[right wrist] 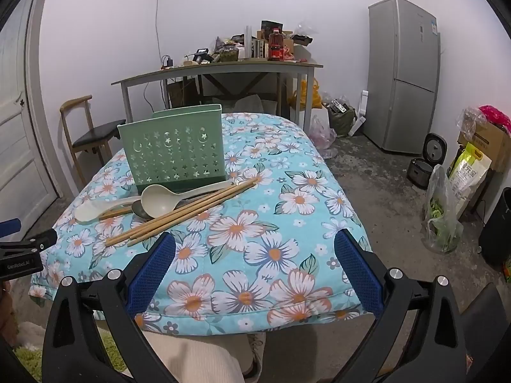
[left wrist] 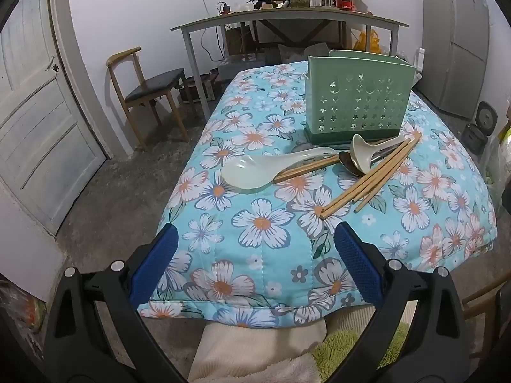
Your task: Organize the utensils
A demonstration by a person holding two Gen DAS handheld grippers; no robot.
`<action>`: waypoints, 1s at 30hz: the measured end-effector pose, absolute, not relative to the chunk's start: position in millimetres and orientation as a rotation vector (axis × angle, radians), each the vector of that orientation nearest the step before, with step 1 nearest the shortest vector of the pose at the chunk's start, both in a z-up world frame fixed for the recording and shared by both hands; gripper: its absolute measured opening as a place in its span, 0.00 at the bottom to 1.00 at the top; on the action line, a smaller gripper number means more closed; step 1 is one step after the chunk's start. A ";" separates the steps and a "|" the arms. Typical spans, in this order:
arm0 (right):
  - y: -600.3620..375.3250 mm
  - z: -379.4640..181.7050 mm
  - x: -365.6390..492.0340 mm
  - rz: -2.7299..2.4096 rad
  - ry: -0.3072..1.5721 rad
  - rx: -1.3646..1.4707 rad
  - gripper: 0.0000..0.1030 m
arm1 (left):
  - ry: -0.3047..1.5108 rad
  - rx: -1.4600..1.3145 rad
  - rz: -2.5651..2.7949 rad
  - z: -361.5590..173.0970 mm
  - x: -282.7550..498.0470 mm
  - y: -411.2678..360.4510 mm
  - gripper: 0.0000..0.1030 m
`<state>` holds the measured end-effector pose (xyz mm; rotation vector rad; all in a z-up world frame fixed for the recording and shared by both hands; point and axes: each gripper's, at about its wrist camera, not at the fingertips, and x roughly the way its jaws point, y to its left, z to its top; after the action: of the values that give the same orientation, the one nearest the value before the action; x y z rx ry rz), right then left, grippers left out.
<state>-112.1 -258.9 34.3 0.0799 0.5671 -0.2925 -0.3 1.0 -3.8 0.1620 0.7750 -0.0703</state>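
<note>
A green perforated utensil holder (left wrist: 357,99) (right wrist: 174,151) stands upright on the floral-covered table (left wrist: 262,223) (right wrist: 271,249). In front of it lies a heap: a pale rice paddle (left wrist: 252,170) (right wrist: 95,209), a beige ladle (left wrist: 364,154) (right wrist: 163,202), a metal spoon (left wrist: 348,161) (right wrist: 140,210) and several wooden chopsticks (left wrist: 367,182) (right wrist: 185,214). My left gripper (left wrist: 255,239) hovers open over the table's near edge, short of the heap. My right gripper (right wrist: 255,245) is open too, to the right of the heap, nothing between its fingers.
A wooden chair (left wrist: 143,92) (right wrist: 92,134) and a cluttered side table (left wrist: 287,16) (right wrist: 223,67) stand behind. A fridge (right wrist: 402,76) and bags (right wrist: 447,210) are at the right. A door (left wrist: 35,121) is at the left. The left gripper's tip (right wrist: 19,249) shows in the right wrist view.
</note>
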 end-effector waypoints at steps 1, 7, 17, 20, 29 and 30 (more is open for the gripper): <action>-258.9 34.5 -112.1 -0.292 0.567 0.081 0.94 | 0.775 0.161 -0.071 -4.0 0.0 1.3 0.92; -256.9 36.5 -114.3 -0.289 0.567 0.078 0.94 | 0.779 0.160 -0.073 -3.7 1.1 1.5 0.92; -257.6 36.3 -111.2 -0.288 0.566 0.077 0.94 | 0.780 0.161 -0.074 -6.1 -0.8 1.2 0.92; -257.4 38.5 -111.6 -0.289 0.564 0.076 0.94 | 0.780 0.160 -0.073 -6.0 -0.9 1.4 0.92; -257.4 37.9 -110.8 -0.289 0.565 0.075 0.94 | 0.782 0.160 -0.074 -6.2 -0.5 1.7 0.92; -257.2 37.7 -111.4 -0.290 0.564 0.075 0.94 | 0.782 0.160 -0.074 -5.8 -0.5 1.6 0.92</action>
<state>-111.4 -257.2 37.7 0.0748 0.5641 -0.2901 -0.5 1.6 -5.8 0.1601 0.7818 -0.0743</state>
